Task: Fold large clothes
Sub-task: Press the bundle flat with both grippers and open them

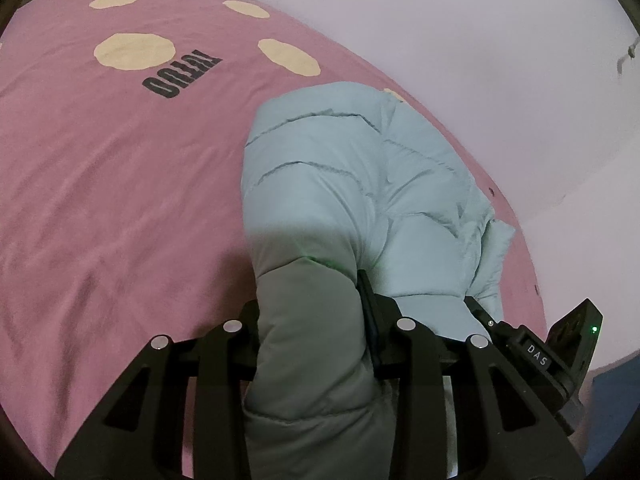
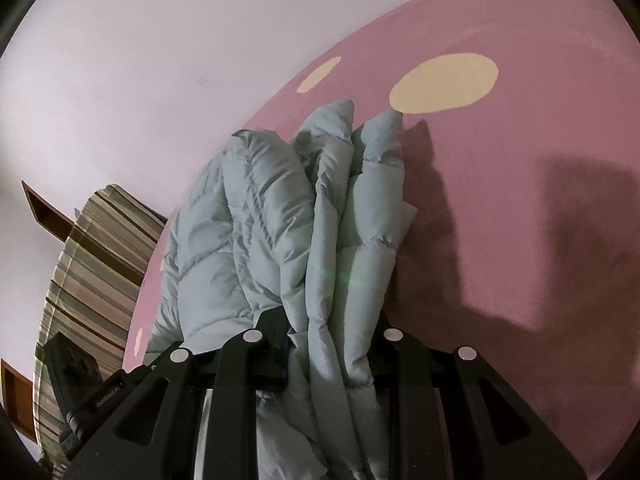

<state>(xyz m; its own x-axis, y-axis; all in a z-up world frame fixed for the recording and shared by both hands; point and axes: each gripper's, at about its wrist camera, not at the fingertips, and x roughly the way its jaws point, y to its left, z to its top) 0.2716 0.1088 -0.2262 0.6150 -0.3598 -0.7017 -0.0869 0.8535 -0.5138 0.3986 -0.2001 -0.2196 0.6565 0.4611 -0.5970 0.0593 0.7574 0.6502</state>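
A pale blue quilted puffer jacket lies bunched on a pink bed sheet near the sheet's far edge. My left gripper is shut on a thick padded fold of the jacket, which fills the gap between its fingers. My right gripper is shut on several stacked layers of the same jacket, which hang in folds ahead of it above the sheet. The other gripper shows at the right of the left wrist view.
The pink sheet has cream dots and black lettering. A pale wall runs behind the bed. A striped pillow or cushion and brown wooden furniture sit at the left in the right wrist view.
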